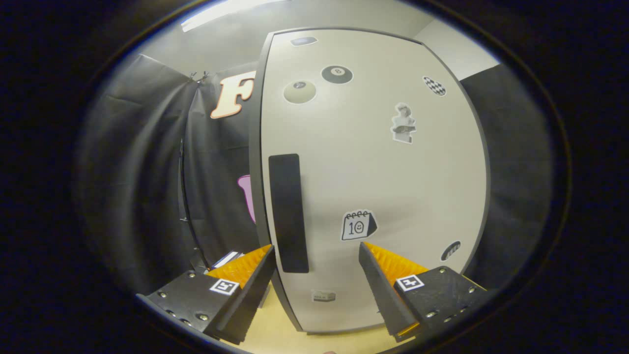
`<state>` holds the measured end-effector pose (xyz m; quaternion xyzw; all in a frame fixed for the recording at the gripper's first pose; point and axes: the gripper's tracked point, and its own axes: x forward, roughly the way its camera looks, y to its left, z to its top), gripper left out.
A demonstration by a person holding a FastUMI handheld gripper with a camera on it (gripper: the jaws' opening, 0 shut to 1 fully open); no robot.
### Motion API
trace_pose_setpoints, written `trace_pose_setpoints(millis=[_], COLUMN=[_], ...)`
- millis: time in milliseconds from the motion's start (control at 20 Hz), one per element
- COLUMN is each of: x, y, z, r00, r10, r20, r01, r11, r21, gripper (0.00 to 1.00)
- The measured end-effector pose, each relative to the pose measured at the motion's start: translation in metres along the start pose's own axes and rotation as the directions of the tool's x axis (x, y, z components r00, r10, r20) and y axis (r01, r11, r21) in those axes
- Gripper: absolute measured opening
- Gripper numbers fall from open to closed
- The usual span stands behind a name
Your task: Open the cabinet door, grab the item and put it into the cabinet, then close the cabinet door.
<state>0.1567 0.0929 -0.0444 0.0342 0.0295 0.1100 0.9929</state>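
Note:
A pale cabinet door point(373, 177) with a dark frame stands upright right in front of me, dotted with several stickers. Its tall black handle point(289, 212) runs down the door's left side. My gripper point(314, 250) is open, and the handle's lower end sits between the fingers, closer to the left one. The left fingertip point(263, 255) reaches past the door's left edge; the right fingertip point(367, 251) is in front of the door face under a calendar sticker point(357, 225). Whether the door stands flush or slightly ajar I cannot tell.
The cabinet stands on a light wooden table point(268, 332). Black cloth walls point(147, 162) hang to the left and right of it. A small flat object point(227, 258) lies on the table just beyond the left finger.

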Motion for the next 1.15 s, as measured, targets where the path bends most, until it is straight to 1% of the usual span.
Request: trace_pose_setpoints(millis=[300,700,950,1150], x=[-0.078,-0.183,-0.226,-0.245], y=[-0.016,-0.037,-0.048,-0.047], z=[0.005,0.021,0.028,0.035], r00=[0.999,0.991,0.982,0.978], r10=[-0.043,-0.132,-0.189,-0.207], r20=[-0.014,0.001,0.016,0.028], r01=[0.042,0.132,0.189,0.208], r11=[0.998,0.99,0.982,0.978], r21=[-0.04,-0.039,-0.03,-0.026], gripper=[1.0,1.0,1.0,1.0])
